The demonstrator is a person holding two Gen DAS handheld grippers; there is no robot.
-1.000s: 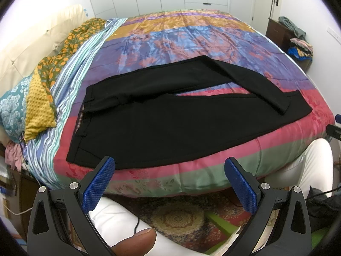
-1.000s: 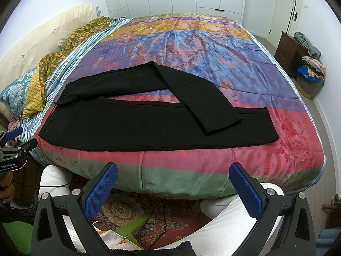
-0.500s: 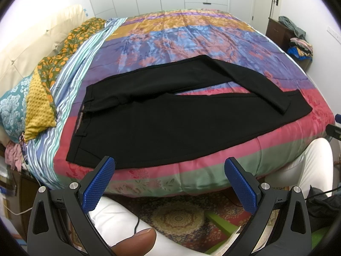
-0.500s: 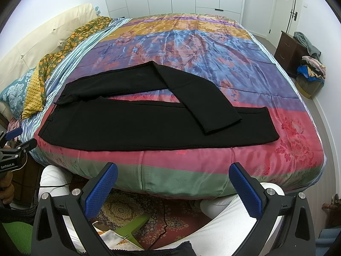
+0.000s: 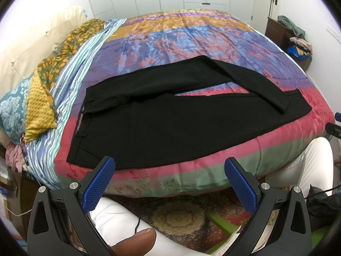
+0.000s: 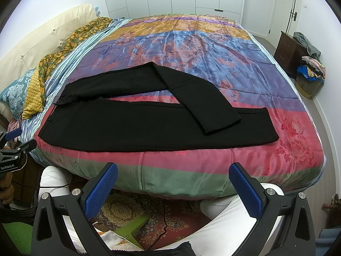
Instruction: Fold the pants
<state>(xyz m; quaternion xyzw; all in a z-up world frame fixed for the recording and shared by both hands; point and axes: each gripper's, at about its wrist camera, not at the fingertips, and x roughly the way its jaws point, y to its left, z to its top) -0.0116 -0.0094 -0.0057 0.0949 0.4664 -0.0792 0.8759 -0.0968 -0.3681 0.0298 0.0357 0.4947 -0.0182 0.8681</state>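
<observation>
Your left tongs point(image 5: 170, 183) and right tongs point(image 6: 173, 188) both stand spread wide with nothing between the blue pads, held off the near edge of the bed point(image 6: 191, 177). The black pants point(image 6: 153, 125) lie flat along that edge, waistband to your left, far leg bent back across the near leg. Waistband detail is hard to read. The frame cuts off your thumb point(image 5: 136, 242) and white-clad knees point(image 6: 232, 217).

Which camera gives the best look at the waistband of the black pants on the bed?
The left wrist view. There the waistband faces the camera, with its striped inner lining and belt loops visible. In the right wrist view the same waistband sits at the far left, seen edge-on and foreshortened, so little detail shows.
</observation>
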